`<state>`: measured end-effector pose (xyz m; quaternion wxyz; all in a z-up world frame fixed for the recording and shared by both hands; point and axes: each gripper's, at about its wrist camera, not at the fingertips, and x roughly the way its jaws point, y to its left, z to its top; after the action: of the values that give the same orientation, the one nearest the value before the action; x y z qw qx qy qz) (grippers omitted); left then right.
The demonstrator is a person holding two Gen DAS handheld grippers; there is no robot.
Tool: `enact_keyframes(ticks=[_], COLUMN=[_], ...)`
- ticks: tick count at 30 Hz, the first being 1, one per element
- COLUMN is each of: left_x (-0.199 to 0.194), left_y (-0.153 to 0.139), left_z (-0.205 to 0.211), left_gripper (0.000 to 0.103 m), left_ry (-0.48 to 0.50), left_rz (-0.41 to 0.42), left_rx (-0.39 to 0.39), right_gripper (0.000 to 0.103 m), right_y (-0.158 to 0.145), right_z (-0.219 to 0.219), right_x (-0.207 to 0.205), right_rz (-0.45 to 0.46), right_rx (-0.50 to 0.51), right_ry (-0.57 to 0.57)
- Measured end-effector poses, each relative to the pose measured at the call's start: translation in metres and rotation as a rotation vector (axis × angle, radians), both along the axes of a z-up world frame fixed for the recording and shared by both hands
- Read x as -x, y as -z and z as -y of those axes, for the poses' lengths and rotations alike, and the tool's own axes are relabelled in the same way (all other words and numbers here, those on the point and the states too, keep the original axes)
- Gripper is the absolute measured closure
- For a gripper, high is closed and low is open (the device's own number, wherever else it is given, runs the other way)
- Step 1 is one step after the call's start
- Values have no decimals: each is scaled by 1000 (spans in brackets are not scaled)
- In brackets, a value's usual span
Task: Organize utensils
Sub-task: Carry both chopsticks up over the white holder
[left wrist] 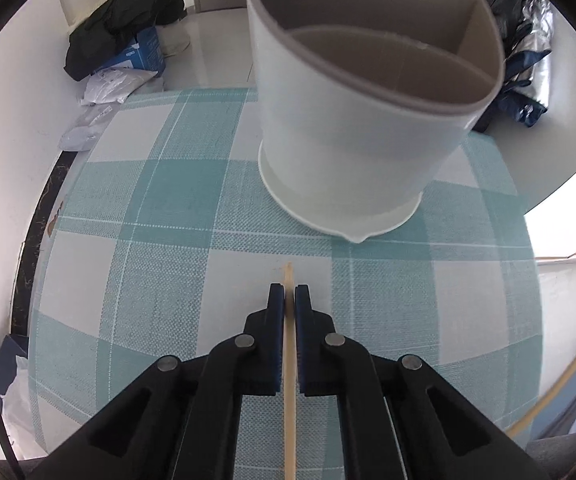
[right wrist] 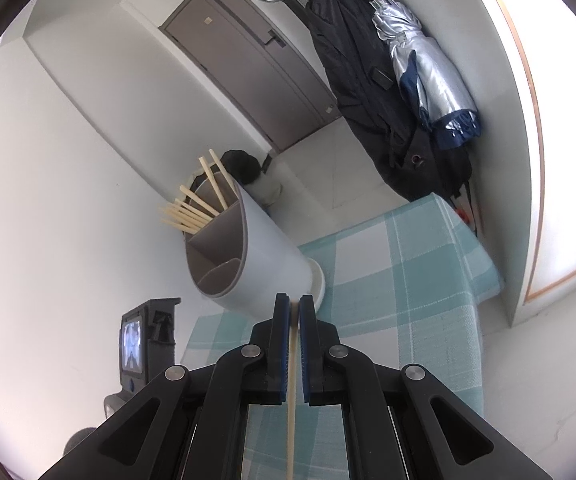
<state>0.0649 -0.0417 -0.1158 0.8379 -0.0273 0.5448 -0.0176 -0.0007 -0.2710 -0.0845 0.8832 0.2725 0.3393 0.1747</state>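
1. Left wrist view: my left claw (left wrist: 289, 294) is clenched on a single chopstick (left wrist: 289, 360), which runs back between the pads with its tip poking out just past them, above the checked cloth (left wrist: 148, 200) on the counter. The white holder (left wrist: 352, 128) stands ahead and slightly right, near the claw but not touching it. Its mouth is split by dividers, and the near compartments look bare from here. A second pale stick (left wrist: 560, 380) curves along the right edge; I take it for the one in my other claw.

2. Right wrist view: my right claw (right wrist: 294, 304) is also clamped on a chopstick (right wrist: 291, 380), held in line with the pads. The holder (right wrist: 248, 256) sits just beyond the fingertips, and the view is rolled so it appears tipped. A bundle of chopsticks (right wrist: 192, 212) fans out of its far compartment. A coat (right wrist: 368, 92) and umbrella (right wrist: 424, 64) hang by the door behind.

3. I judge I am mid-delivery, one stick per claw. The next move calls for lifting each tip over the rim and aiming for the compartment that already holds sticks before letting go.
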Motion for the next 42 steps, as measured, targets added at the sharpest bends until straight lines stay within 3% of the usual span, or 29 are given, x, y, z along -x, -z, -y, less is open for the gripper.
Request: enact_keyframes(ticks=[11, 14, 30, 42], left_x=[39, 45, 82, 94], left_y=[-81, -94, -114, -133], left_z=[-3, -7, -27, -28], left_gripper=[102, 102, 102, 102], left_ry=[79, 103, 174, 254], left_rz=[300, 346, 424, 440], left_rx=[133, 155, 178, 162], right_gripper=[99, 99, 99, 99], right_y=[-19, -25, -59, -68], right_z=[-16, -23, -73, -78], right_x=[16, 23, 67, 76], right_rz=[78, 106, 293, 324], right_rx=[65, 97, 280, 309], right_ry=[-7, -19, -70, -35])
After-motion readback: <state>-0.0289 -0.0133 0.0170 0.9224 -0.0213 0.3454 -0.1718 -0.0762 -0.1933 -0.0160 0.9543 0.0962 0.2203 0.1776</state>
